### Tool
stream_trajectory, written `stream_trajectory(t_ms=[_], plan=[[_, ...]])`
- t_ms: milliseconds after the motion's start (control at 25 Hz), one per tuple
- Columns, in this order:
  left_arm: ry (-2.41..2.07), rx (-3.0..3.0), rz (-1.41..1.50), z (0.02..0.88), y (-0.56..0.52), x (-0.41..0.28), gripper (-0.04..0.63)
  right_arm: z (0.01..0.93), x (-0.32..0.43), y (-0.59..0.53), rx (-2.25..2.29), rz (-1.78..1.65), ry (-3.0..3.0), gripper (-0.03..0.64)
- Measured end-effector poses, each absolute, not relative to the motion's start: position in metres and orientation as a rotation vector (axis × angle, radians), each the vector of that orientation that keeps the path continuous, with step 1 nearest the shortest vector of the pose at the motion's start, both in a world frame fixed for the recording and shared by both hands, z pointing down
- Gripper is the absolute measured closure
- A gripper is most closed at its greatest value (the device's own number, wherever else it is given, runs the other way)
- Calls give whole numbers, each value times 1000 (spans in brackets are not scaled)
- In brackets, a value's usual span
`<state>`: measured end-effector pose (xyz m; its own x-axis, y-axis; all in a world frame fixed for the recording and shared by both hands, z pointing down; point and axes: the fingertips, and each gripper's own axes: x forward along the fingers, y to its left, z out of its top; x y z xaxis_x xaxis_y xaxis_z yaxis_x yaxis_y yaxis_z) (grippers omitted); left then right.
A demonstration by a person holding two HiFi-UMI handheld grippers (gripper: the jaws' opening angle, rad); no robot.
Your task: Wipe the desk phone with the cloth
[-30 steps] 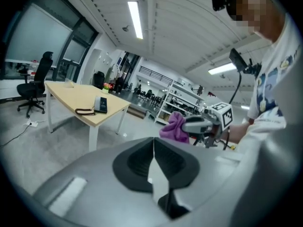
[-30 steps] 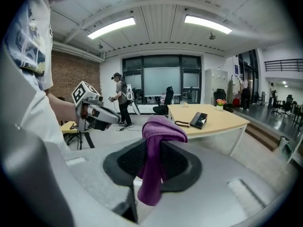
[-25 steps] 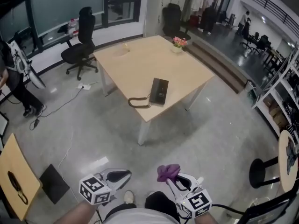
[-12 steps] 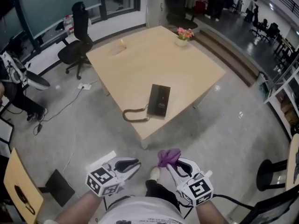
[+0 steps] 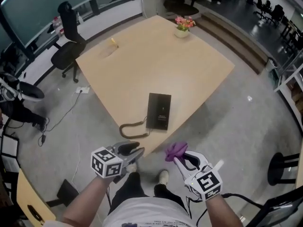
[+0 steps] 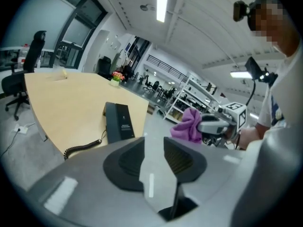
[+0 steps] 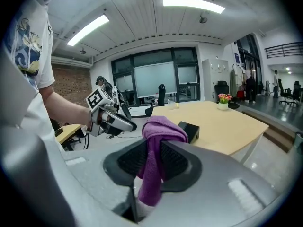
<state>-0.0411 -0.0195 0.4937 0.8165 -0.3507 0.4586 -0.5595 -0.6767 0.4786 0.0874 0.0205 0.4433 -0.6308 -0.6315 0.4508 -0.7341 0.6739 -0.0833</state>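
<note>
A black desk phone (image 5: pixel 159 110) lies near the front corner of the wooden table (image 5: pixel 156 60), its coiled cord (image 5: pixel 131 129) trailing left toward the edge. The same phone (image 6: pixel 118 121) shows ahead in the left gripper view, and its corner (image 7: pixel 190 129) peeks out behind the cloth in the right gripper view. My right gripper (image 5: pixel 179 158) is shut on a purple cloth (image 5: pixel 175 150), which bunches above the jaws as cloth (image 7: pixel 158 141). My left gripper (image 5: pixel 134 150) hangs just short of the table corner; its jaws are opening with nothing between them.
A small flower pot (image 5: pixel 182 26) stands at the table's far corner and a small yellow object (image 5: pixel 113 42) lies at the far left. A black office chair (image 5: pixel 66 46) stands beyond the table to the left. Cables (image 5: pixel 61 117) run over the grey floor.
The table and phone have come much closer and lower in the head view as the person walked up. The left gripper's jaws have parted. The right gripper keeps hold of the cloth.
</note>
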Motion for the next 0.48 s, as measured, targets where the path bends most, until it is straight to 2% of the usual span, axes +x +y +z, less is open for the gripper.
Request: stream_trajectory(t_ms=[480], plan=[[-312, 2150, 432, 584, -165, -18, 326, 443, 70, -49, 1374, 464, -2243, 528]])
